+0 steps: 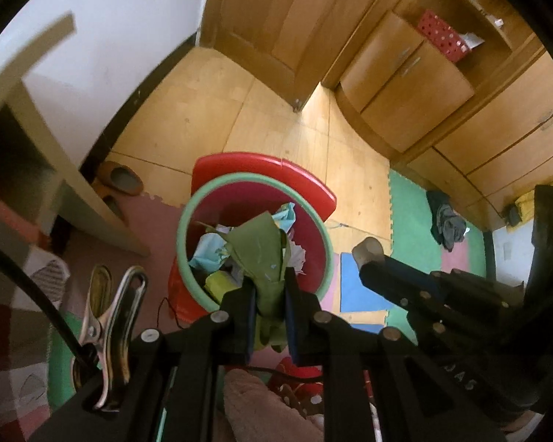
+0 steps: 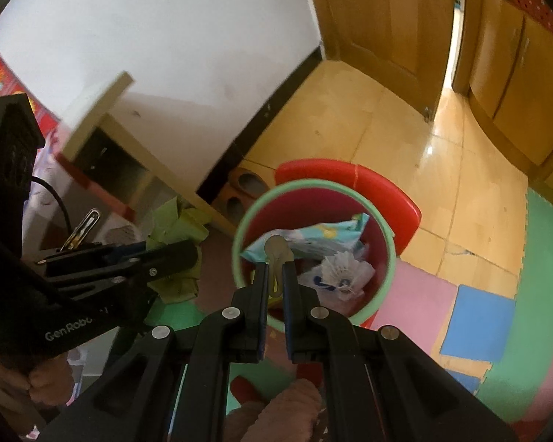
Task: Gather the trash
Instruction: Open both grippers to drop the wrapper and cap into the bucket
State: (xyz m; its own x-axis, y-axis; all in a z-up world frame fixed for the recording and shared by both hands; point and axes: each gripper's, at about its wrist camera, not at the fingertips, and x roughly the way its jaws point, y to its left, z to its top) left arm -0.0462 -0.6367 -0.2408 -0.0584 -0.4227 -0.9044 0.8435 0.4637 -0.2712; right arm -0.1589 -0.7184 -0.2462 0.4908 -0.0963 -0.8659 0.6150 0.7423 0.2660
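A red bin with a green rim (image 1: pixel 185 217) (image 2: pixel 313 183) stands on the floor, holding light blue paper (image 1: pixel 206 252), a printed blue wrapper (image 2: pixel 324 235) and a white bag (image 2: pixel 339 272). My left gripper (image 1: pixel 270 283) is shut on a crumpled green sheet of paper (image 1: pixel 261 246) just above the bin's near rim. In the right wrist view the left gripper (image 2: pixel 191 254) and its green paper (image 2: pixel 173 228) sit left of the bin. My right gripper (image 2: pixel 275 272) is shut on a small tan scrap (image 2: pixel 275 248) over the bin's opening. In the left wrist view the right gripper (image 1: pixel 368 261) reaches in from the right.
A red stool (image 1: pixel 261 164) (image 2: pixel 387 184) stands behind the bin. Brown slippers (image 1: pixel 121 180) lie by a cream shelf unit (image 1: pixel 73 191) on the left. Wooden door and cabinets (image 1: pixel 405 84) fill the back. Coloured foam mats (image 2: pixel 479 324) and a dark cloth (image 1: pixel 448 224) lie to the right.
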